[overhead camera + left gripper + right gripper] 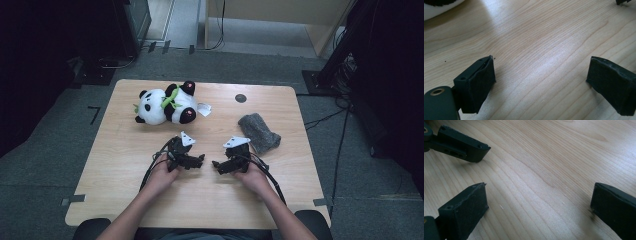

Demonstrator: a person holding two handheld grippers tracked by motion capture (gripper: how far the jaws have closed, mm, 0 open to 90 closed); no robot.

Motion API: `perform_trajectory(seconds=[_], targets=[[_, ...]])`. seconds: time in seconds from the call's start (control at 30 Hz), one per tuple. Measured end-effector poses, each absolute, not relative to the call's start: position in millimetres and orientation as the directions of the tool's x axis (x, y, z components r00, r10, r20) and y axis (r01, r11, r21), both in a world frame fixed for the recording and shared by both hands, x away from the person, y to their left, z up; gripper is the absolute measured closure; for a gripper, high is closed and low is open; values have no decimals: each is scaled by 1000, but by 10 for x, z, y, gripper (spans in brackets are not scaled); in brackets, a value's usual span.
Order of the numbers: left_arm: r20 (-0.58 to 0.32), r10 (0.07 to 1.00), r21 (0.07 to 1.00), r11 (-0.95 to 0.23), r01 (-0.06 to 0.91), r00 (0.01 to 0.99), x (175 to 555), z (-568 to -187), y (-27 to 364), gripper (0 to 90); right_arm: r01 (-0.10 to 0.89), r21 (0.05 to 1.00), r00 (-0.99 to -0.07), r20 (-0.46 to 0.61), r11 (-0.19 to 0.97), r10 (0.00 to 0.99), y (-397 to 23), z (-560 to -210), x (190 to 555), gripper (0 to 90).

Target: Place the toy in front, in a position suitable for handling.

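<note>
Currently, the panda [166, 104] lies on its side at the far left of the counter [125, 165], long axis running left to right. It lies beyond and slightly left of the left hand-held gripper [199, 161], which is released, jaws wide over bare wood. The left hand [162, 177] is the nearer one to it. The right hand-held gripper [218, 165] is likewise released and empty. The grey cloth [259, 132] lies just beyond it, to its right, apart from both.
</note>
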State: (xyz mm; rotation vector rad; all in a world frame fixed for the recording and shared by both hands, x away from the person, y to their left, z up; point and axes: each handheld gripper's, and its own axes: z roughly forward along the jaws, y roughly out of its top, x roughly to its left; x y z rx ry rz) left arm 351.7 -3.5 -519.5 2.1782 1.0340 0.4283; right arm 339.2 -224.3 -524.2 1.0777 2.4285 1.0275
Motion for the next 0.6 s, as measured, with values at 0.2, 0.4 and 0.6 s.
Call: perform_trajectory(seconds=[0.2, 0.4, 0.6], targets=[[5, 779, 699, -452, 555, 627, 3513, -5195, -31, 76, 527, 711, -677, 21, 465, 736, -2243, -5241, 3392, 5], [5, 779, 699, -452, 555, 627, 3513, -5195, -31, 76, 528, 711, -676, 21, 465, 736, -2239, -5242, 3392, 3], [5, 776, 699, -454, 553, 631, 3515, -5195, -27, 76, 528, 711, -676, 21, 465, 736, -2239, -5242, 3392, 3]])
